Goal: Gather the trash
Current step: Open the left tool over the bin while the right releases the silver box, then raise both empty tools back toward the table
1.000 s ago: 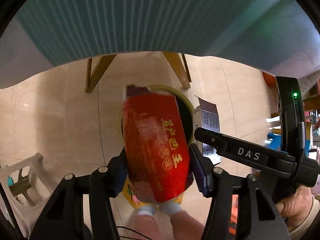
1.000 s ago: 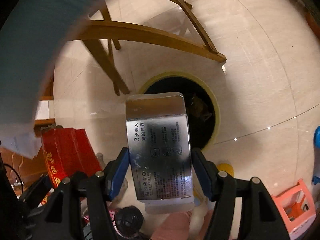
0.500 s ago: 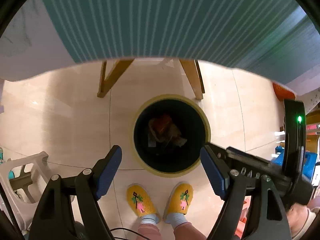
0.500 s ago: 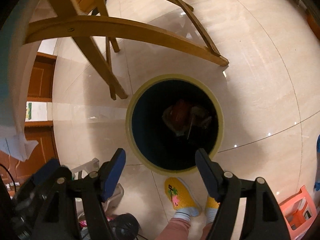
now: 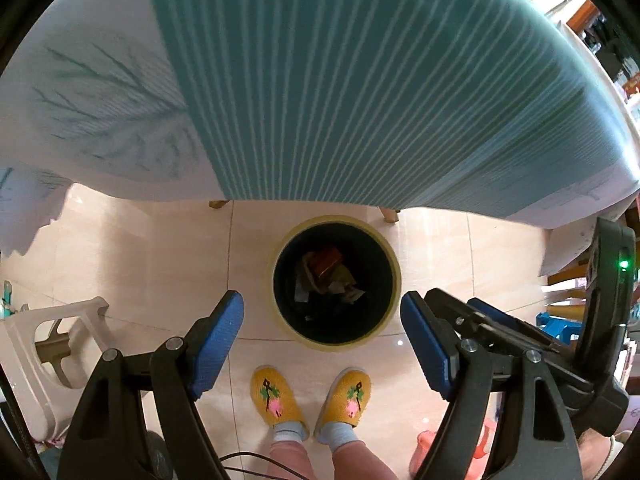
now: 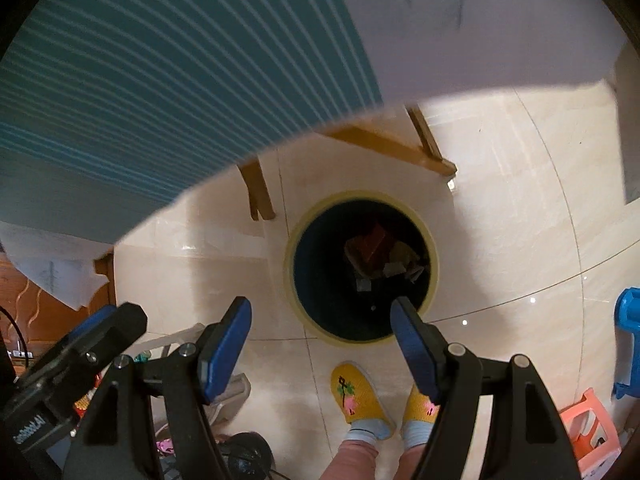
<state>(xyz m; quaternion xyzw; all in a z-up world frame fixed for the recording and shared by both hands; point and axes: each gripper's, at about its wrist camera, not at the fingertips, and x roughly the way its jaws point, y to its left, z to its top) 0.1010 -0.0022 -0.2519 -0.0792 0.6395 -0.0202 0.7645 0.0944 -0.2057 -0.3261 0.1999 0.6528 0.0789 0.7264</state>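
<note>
A round dark bin with a yellow rim [image 5: 394, 268] [image 6: 431, 240] stands on the tiled floor below both grippers. Inside lie a red box [image 5: 326, 260] [image 6: 370, 246] and other crumpled trash. My left gripper [image 5: 322, 338] is open and empty, high above the bin's near side. My right gripper [image 6: 320, 338] is open and empty too, above the bin's near left side. Each gripper's body shows at the edge of the other's view.
A table with a teal striped cloth [image 5: 340, 80] [image 6: 160, 80] fills the top, on wooden legs [image 6: 256, 192]. The person's yellow slippers [image 5: 276, 396] stand near the bin. A white stool [image 5: 52, 344] is left, a blue item [image 6: 628, 320] and pink stool [image 6: 588, 428] right.
Both grippers opened and let go: the red box and the silver box fell into the bin. Both grippers have since risen, so the bin looks smaller and the tablecloth fills more of the view.
</note>
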